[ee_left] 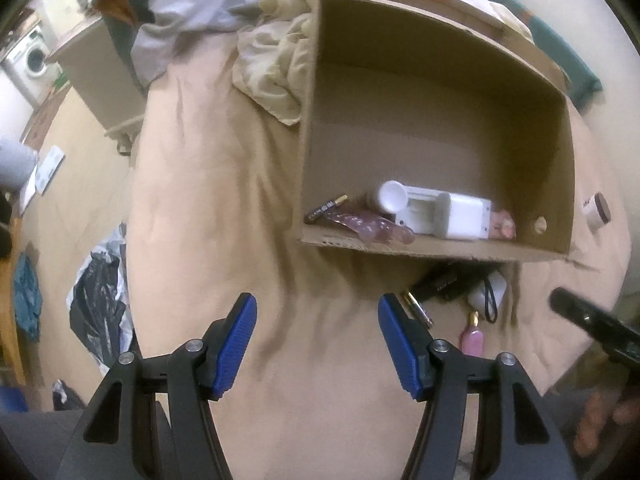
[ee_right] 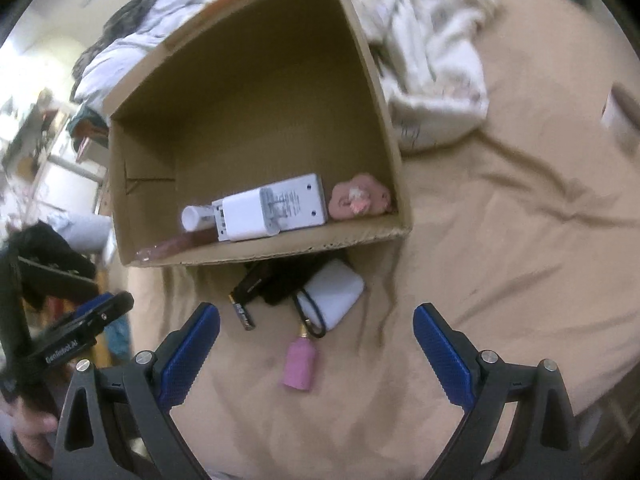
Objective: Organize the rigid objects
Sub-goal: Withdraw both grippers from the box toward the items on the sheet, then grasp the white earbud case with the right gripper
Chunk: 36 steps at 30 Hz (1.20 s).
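Ahead of the right tool, the box's (ee_right: 256,128) near wall hides the lower edge of the charger (ee_right: 272,208) and most of the tube (ee_right: 196,216) behind it. The black item (ee_right: 276,284) below the box is half tucked under its edge. Far right, a jar (ee_right: 618,114) is blurred and cut off by the picture's edge.

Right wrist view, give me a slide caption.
Open right gripper above pink bottle, cardboard box beyond.
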{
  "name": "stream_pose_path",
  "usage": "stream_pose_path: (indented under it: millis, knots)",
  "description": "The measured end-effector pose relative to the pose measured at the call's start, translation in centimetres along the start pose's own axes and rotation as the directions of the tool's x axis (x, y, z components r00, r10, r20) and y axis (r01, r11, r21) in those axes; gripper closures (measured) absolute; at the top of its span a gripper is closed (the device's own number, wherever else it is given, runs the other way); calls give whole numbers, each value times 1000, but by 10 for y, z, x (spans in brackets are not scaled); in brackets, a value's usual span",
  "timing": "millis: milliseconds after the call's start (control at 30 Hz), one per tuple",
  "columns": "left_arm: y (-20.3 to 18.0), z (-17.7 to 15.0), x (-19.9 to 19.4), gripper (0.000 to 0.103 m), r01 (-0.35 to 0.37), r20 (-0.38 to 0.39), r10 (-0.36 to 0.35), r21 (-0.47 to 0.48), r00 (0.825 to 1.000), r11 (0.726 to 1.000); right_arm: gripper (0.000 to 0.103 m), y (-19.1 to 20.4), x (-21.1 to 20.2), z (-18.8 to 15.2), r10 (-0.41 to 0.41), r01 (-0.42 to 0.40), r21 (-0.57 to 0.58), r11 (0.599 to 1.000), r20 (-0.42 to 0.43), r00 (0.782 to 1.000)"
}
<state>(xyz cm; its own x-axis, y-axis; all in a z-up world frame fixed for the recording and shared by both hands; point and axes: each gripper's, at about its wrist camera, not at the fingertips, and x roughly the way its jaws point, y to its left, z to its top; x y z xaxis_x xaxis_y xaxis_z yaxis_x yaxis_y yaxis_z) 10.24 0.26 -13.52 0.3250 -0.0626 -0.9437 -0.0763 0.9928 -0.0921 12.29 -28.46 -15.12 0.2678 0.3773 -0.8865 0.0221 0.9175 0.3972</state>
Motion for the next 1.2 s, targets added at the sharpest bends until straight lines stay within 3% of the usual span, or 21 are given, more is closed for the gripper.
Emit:
stream_pose_path:
  millis: [167,300,467,533,567,667,700,967,1067,1200]
  knots:
    - [8,2,-5,43,45,-9,-45,-40,999,998,0,2,27,5,-6,8,34,999,-73,997]
    - [11,2,-9,43,72,-10,-72,-52,997,996,0,18,54,11,-122,110,-89,990,-138,983]
    - [9,0,-4,43,69,-38,-71,-39,997,997,0,40,88,7,-299,245,-292,925,-157,941]
    - [7,0,-2,43,68,-47,-69,-31,997,997,8,43,95,5,-345,286,-321,903,-144,927]
    - [5,0,-1,43,69,-48,-71,-26,996,997,23,43,99,4,-354,294,-322,900,-148,923]
    - [1,-1,-2,43,72,-44,-73,-7,996,997,29,45,102,0,-368,305,-342,889,-136,920]
    - [-2,-1,-3,43,68,-41,-68,4,997,998,37,47,100,-2,-364,300,-355,885,-128,923]
    - [-2,0,-2,43,66,-40,-66,6,997,998,38,52,75,-16,-349,282,-386,878,-115,930]
    - [-2,1,-1,43,54,-37,-54,7,998,998,56,57,61,-25,-370,278,-416,866,-157,916]
    - [-4,1,-1,43,60,-40,-59,8,997,998,58,65,28,-43,-355,256,-468,846,-136,925]
